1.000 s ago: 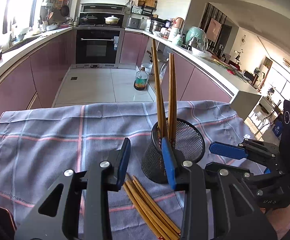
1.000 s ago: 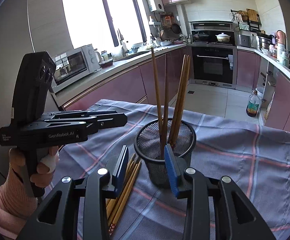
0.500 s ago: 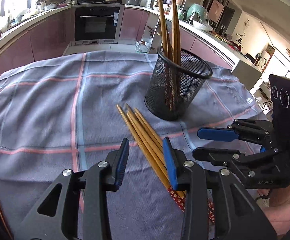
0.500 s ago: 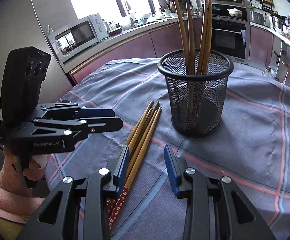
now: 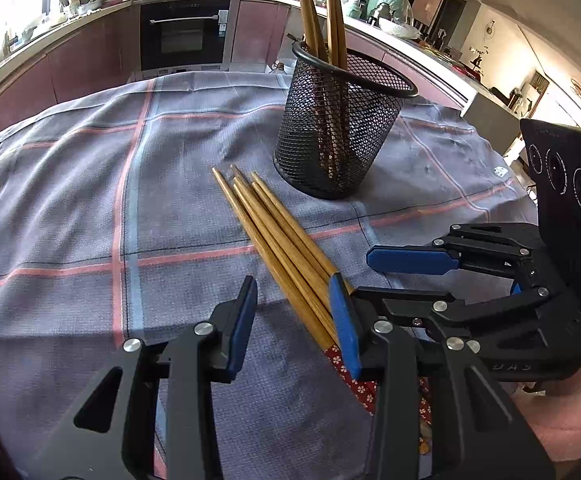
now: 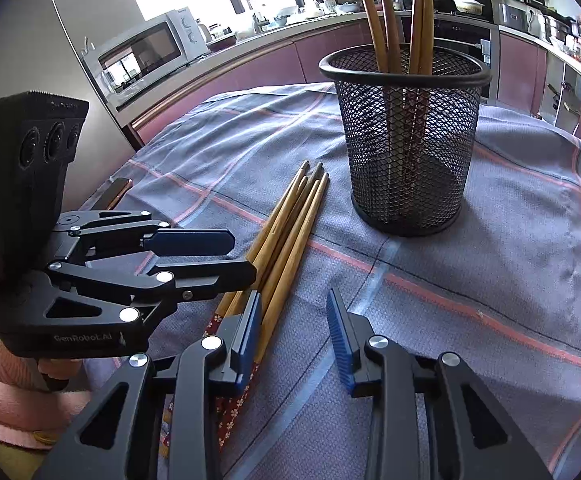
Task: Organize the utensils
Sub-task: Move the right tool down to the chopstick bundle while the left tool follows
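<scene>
Centrally, mesh cup (image 5: 338,128) upright on desk cloth (image 5: 70,184); loose chopsticks (image 5: 278,240) beside it. Left gripper (image 5: 294,320) just widening, right gripper (image 6: 292,320) narrowing; both fingers released, grasping nothing.

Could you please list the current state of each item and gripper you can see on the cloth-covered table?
Mesh cup: upright on the cloth, with some chopsticks standing in it.
Loose chopsticks: lying flat in a bundle beside the cup, not gripped.
Left gripper: jaws open, just been opening, empty, over the bundle's end.
Right gripper: jaws open, just been closing slightly, empty.
Checked cloth: spread flat.
</scene>
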`<action>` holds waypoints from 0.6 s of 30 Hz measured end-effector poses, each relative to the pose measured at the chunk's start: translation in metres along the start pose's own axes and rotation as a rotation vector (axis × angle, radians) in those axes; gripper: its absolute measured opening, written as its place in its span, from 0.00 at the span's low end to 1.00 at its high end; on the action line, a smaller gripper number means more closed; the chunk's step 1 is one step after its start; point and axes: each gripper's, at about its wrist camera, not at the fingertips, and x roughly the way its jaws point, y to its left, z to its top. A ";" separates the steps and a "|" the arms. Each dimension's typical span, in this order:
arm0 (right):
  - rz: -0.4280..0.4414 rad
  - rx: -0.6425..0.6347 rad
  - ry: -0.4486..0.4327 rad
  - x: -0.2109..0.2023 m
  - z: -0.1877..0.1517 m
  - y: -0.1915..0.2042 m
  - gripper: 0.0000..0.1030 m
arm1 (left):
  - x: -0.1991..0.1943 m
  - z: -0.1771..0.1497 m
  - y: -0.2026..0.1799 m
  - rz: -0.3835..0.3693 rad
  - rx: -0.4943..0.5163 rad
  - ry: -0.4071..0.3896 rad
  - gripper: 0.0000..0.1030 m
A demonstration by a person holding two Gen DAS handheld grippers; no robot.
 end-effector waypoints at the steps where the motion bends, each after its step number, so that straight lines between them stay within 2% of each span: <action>1: -0.002 -0.003 0.000 0.001 0.001 0.001 0.31 | 0.000 0.000 0.000 0.000 0.001 0.001 0.37; 18: -0.061 -0.049 0.004 0.007 0.003 0.007 0.26 | 0.001 -0.004 0.012 0.004 0.000 0.019 0.32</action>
